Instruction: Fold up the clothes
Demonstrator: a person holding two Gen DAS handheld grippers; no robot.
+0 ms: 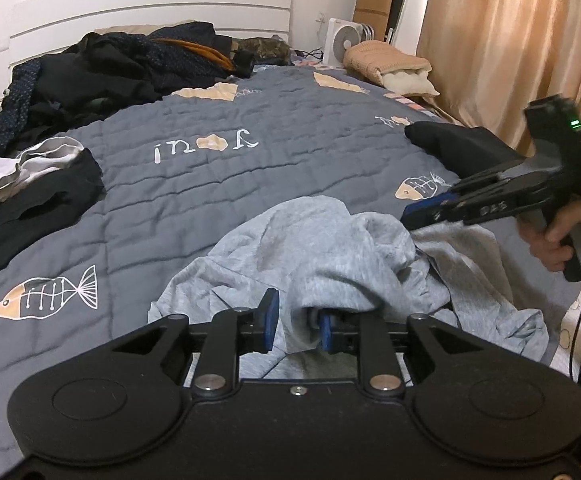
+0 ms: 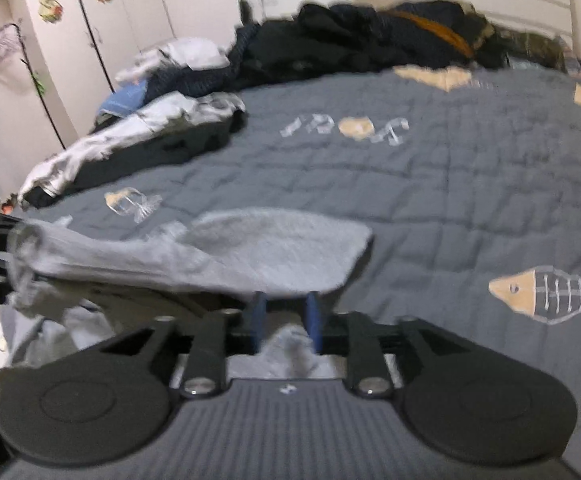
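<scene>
where the grey garment (image 1: 330, 256) lies bunched at the near edge of the bed, the left gripper (image 1: 298, 322) has a fold of it between its blue pads; whether the pads press on the fold cannot be told. the right gripper (image 2: 284, 320) stands parted over the same cloth, which runs under and past its pads (image 2: 257, 312), not pinched. beyond it stretches the grey quilt (image 1: 250, 184) with fish prints, bare through the middle. a black-and-white garment (image 1: 30, 184) lies at the quilt's left edge, a dark clothes heap (image 1: 130, 64) crowds the headboard, and a black item (image 1: 450, 144) sits near the right edge. only the left view shows the hand (image 1: 550, 240) holding the right gripper, the curtain (image 1: 510, 40), a small fan (image 1: 344, 42) and a tan bundle (image 1: 386, 62). only the blurred right view shows the wardrobe doors (image 2: 90, 20).
</scene>
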